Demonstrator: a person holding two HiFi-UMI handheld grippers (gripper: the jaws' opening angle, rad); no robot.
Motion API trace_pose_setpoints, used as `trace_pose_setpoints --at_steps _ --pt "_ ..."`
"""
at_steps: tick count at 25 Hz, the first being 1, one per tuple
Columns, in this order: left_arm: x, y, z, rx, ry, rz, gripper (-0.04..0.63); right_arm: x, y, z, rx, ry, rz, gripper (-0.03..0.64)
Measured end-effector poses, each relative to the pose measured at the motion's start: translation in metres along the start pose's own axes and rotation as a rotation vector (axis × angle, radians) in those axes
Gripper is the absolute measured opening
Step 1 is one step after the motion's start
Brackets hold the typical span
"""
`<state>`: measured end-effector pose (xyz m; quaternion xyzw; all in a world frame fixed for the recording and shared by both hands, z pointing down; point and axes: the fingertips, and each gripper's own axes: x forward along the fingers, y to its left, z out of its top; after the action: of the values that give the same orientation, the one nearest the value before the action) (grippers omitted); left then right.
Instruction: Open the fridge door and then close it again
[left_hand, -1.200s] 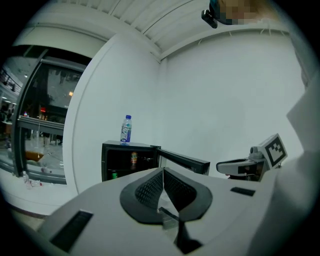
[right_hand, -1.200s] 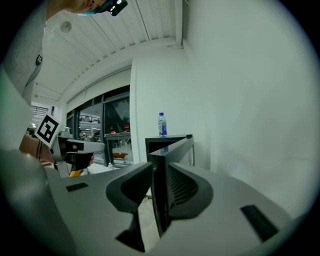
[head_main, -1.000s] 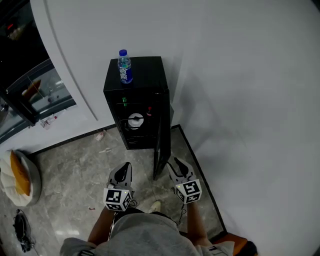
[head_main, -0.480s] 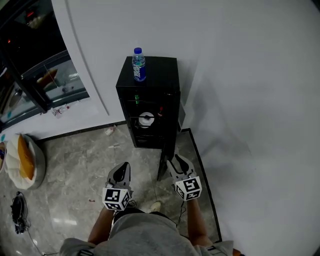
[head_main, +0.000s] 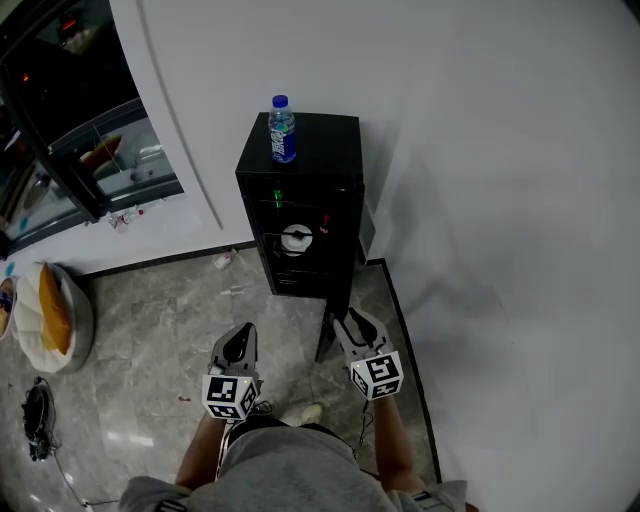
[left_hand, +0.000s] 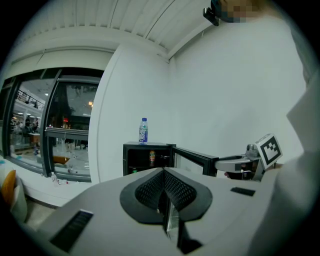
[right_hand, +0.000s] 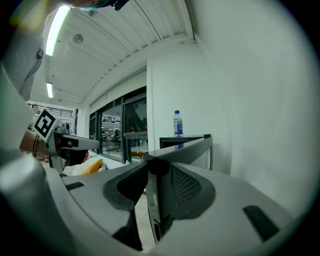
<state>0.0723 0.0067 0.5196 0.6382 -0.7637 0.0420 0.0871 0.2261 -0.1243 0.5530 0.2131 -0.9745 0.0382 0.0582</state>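
The only print in sight is the blue label on the water bottle (head_main: 282, 130), too small to read, and the black-and-white square codes on the grippers' marker cubes (head_main: 377, 375). The bottle stands upright near the left edge of the top of the small black fridge (head_main: 322, 150), which sits on the floor against the white wall (head_main: 500, 200). The fridge door (head_main: 338, 300) stands wide open, hinged on the right and swung out toward the person. It shows shelves with a white round item (head_main: 297, 238), a green spot and something red that cannot be made out. The right gripper (head_main: 350, 322) has its fingers (right_hand: 189, 186) spread around the door's free edge, with a sliver of floor showing between the left one and the panel. The left gripper (head_main: 243, 338) hangs apart from the door, to its left, with its fingers (left_hand: 175, 187) pressed together on nothing. The wall lies close behind the open door, leaving little room on that side. The grey marble floor (head_main: 180, 320) in front and to the left is open apart from small scraps (head_main: 222, 261) near the skirting. Farther left are a pale bag (head_main: 45, 320) with something orange in it and a glazed partition (head_main: 90, 120).
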Motion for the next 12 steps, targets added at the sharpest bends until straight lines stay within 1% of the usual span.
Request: trace_pose_setpoints --at_steps 8,12 --pt "0.0012 -0.0003 -0.0019 0.002 0.006 0.002 0.006 0.0014 0.0016 -0.0014 0.016 -0.004 0.004 0.155" --pt "0.0041 0.0018 0.0027 0.009 -0.004 -0.003 0.006 0.0036 0.004 -0.0003 0.027 -0.007 -0.002 0.155"
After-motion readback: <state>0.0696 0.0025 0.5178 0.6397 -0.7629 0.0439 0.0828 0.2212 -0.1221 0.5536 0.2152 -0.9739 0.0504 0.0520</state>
